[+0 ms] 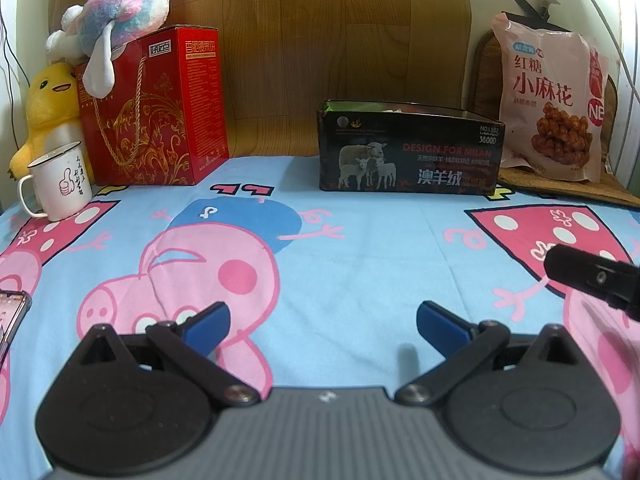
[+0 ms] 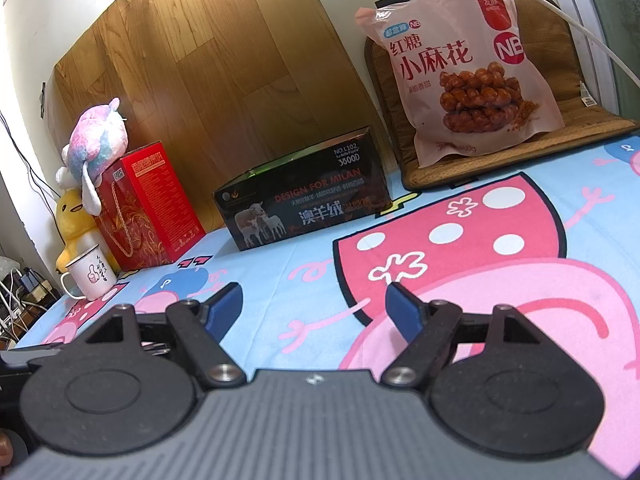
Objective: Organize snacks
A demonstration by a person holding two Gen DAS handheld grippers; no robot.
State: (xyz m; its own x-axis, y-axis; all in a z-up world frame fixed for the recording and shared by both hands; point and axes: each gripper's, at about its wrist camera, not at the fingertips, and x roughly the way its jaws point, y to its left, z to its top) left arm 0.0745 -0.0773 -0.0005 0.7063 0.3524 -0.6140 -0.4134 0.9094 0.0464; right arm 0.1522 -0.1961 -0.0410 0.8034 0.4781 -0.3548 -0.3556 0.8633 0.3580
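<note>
Hovering low over the cartoon-pig sheet [image 1: 360, 248], the left tongs [image 1: 323, 322] stand wide open with nothing between the blue pads. The right tongs [image 2: 314, 306] are spread just as wide and are likewise empty; a black part of them pokes into the left view at its right edge.

Straight ahead of the left tongs, well apart from them, sits the open black box [image 1: 410, 150] printed with sheep, at the back of the sheet against the wood-grain board [image 1: 340, 32]. Snack wrappers just show above its rim, too small to tell apart. In the right view the box [image 2: 304, 204] lies ahead and to the left of the tongs.

The pink snack bag [image 2: 472, 68] stands upright on a woven mat [image 2: 520, 148], ahead and to the right of both tongs, just beside the box's right end.

Far left stand a red gift box [image 1: 160, 112], a pastel plush [image 1: 124, 12] on top, a yellow duck plush [image 1: 50, 108] and a white mug [image 1: 60, 182].
</note>
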